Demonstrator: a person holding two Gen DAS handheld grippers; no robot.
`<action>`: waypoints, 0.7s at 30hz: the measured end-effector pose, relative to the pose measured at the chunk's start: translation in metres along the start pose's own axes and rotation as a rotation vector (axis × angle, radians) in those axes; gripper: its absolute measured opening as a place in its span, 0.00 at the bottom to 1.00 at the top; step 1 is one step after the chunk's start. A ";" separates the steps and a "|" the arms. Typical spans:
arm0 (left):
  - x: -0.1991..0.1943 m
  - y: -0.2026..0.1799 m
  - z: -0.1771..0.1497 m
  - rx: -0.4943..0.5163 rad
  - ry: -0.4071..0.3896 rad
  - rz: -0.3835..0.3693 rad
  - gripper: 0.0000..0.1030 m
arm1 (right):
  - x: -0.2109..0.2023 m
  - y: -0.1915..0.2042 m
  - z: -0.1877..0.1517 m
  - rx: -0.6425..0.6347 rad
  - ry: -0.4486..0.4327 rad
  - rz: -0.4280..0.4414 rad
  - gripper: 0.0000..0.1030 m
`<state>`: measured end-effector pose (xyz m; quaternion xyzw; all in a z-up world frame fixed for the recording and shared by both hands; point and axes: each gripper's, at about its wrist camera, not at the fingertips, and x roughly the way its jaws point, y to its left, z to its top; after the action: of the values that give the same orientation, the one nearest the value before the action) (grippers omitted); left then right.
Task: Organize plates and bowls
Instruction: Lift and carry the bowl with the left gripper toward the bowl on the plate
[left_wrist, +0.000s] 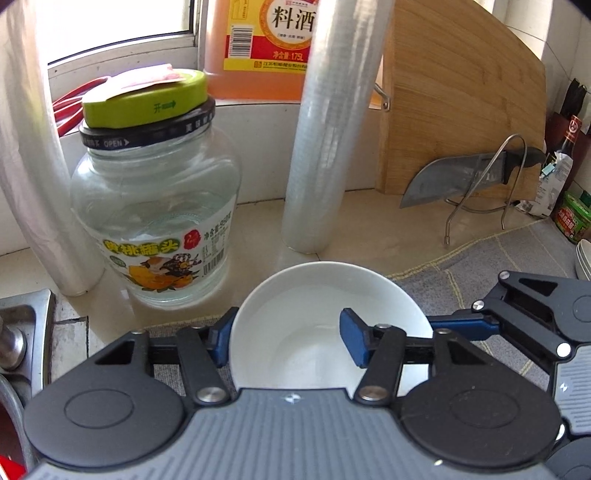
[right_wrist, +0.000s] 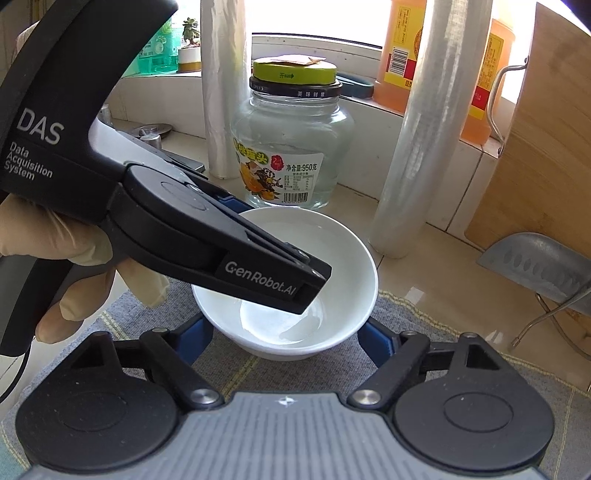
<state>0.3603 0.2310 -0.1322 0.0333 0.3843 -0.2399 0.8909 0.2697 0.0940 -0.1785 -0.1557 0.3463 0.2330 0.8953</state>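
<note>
On a grey cloth by the window, the white bowl sits before a glass jar, left gripper pinching its rim, right gripper hugging both outer sides.

Both your cams sit right behind their own gripper, tilted down at the bench and really close in. Your left gripper cam has the white bowl right between its fingers. Your right gripper cam looks from a bit further back and catches the left gripper reaching in over the same bowl. Both share the glass jar and window sill beyond it.
</note>
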 end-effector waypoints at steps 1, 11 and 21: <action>0.000 0.000 0.000 0.000 0.000 -0.001 0.56 | 0.000 0.000 0.000 0.001 0.001 0.001 0.86; -0.014 -0.008 0.001 0.003 -0.012 -0.011 0.56 | -0.012 -0.002 0.007 -0.015 -0.006 0.011 0.86; -0.039 -0.027 0.001 0.004 -0.035 -0.023 0.56 | -0.045 0.000 0.003 -0.035 -0.018 0.012 0.86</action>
<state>0.3258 0.2226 -0.1007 0.0265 0.3688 -0.2516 0.8944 0.2417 0.0816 -0.1452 -0.1670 0.3349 0.2458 0.8942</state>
